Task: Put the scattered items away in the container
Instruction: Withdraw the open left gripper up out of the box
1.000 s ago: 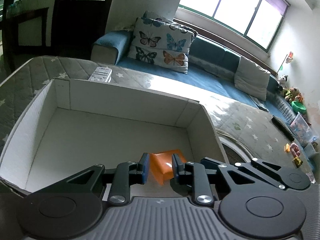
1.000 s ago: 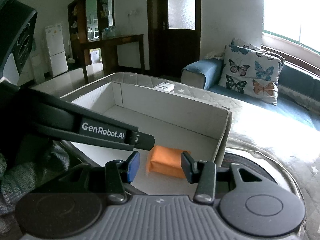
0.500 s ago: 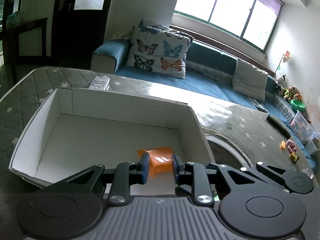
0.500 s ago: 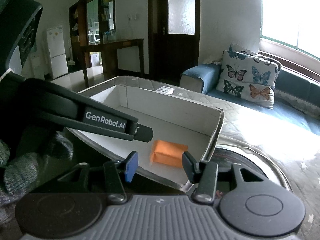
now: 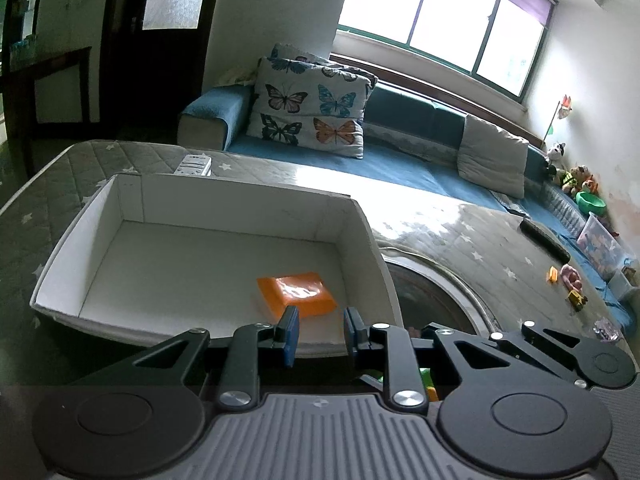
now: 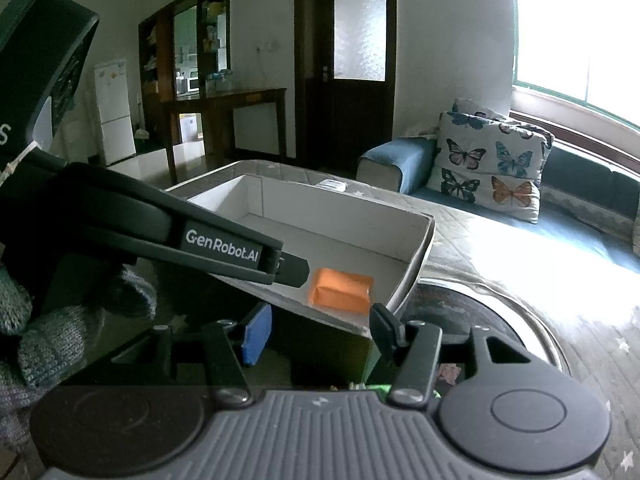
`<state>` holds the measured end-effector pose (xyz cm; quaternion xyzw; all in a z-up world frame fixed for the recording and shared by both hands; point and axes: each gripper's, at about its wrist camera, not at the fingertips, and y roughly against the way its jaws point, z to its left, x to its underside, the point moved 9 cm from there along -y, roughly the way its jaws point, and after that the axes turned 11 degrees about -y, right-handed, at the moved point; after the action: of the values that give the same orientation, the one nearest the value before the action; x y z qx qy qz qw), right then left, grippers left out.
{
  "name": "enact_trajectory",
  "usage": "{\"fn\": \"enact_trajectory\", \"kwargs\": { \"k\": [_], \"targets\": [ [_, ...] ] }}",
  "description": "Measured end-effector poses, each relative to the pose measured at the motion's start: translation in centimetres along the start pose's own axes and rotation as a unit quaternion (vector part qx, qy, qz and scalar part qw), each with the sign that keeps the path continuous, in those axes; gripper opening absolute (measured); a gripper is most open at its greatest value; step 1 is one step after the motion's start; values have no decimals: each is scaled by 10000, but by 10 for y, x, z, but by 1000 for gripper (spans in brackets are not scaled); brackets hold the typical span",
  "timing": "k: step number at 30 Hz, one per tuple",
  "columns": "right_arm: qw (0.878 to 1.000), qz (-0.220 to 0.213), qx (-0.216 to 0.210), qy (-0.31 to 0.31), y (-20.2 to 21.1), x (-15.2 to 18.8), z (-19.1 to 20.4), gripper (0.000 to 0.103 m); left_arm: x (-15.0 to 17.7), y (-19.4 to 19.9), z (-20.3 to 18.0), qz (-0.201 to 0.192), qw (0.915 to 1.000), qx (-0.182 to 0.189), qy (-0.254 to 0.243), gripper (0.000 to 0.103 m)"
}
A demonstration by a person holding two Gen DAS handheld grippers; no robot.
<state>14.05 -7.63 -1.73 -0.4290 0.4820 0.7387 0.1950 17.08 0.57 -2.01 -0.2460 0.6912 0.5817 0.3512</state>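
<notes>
The orange block (image 5: 298,293) lies flat (long axis skewed) in the white box (image 5: 224,204).

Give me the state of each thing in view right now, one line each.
White cardboard box: open-topped, upright, holding one item.
Orange packet: lying flat inside the box, near its right wall, untouched.
Left gripper: jaws nearly shut, nothing between them.
Right gripper: jaws opening, nothing between them.
Remote control: lying outside, behind the box.

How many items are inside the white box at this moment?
1. An orange packet lies on the floor of the box, near its right wall. The rest of the floor looks bare, though the near wall hides a strip of it.
</notes>
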Motion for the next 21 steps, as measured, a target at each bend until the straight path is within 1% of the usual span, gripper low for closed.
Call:
{"fn": "enact_trajectory", "kwargs": {
  "k": [2,10,13,21],
  "targets": [
    [10000,-14,22,-6,5,3,1,61,2,3,-2,1,10000,-13,-19,26],
    [9999,-51,55,-68,19,14,1,63,10,16,-11,-25,9999,-89,-70,27],
    [9999,-70,84,-78,24,17,1,68,15,19,-13,-15,9999,-128,-85,27],
    [9998,-117,157,-35,38,29,1,70,25,25,-21,30,9997,-192,-172,27]
  ]
}}
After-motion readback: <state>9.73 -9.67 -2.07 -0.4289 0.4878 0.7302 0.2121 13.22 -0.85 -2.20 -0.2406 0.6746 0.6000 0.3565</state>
